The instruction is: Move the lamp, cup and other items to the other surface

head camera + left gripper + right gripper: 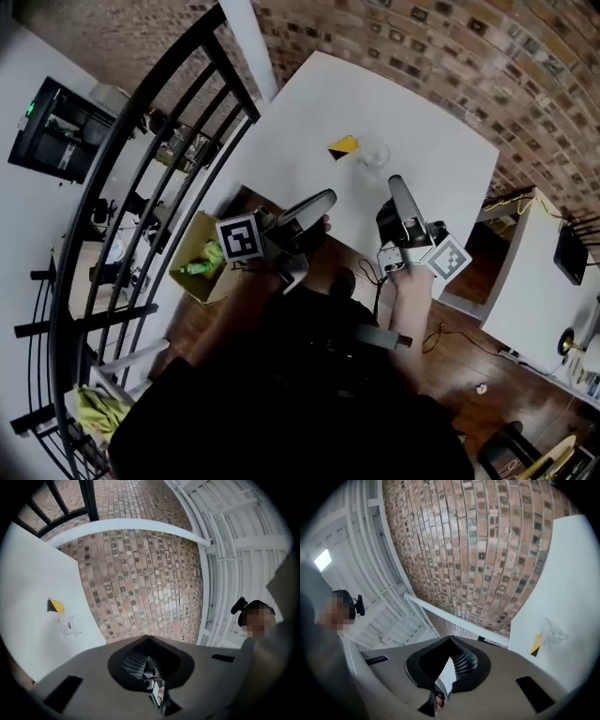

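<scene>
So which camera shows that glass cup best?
Left gripper view: the glass cup stands apart on the white table. Head view shows it small and faint; in the right gripper view a yellow piece overlaps it.

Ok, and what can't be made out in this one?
Lamp: in no view, so its whereabouts are unknown.
Yellow item beside the clear cup on the white table: too small in every view to identify.
Cardboard box, head view: green contents partly covered by the marker cube of the left gripper, too small to name.
Other surface: cannot tell which it is.
</scene>
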A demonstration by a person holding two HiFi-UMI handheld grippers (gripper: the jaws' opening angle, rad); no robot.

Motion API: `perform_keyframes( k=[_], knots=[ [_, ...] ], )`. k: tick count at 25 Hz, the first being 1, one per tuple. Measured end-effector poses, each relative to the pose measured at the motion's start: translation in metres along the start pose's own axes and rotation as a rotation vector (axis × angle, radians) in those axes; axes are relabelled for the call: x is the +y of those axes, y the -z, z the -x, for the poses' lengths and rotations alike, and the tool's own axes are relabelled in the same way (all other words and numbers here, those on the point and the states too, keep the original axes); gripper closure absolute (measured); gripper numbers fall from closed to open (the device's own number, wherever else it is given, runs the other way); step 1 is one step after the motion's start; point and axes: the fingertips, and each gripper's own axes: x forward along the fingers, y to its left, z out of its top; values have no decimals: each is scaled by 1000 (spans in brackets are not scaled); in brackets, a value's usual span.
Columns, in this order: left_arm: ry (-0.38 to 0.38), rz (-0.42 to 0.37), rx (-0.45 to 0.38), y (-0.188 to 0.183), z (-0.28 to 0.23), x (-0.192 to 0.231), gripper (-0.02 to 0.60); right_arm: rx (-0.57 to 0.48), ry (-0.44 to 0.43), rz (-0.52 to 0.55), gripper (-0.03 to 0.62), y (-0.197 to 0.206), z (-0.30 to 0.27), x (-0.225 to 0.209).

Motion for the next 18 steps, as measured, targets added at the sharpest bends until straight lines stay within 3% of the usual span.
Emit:
perform_keyframes(
  k=[8, 18],
  knots=[
    [102, 49, 177, -41, 1, 15, 580, -134, 145, 81, 589, 17, -20, -12],
    [186, 175, 332, -38, 31, 33, 580, -261, 310, 138, 589, 63, -4, -13]
  ],
)
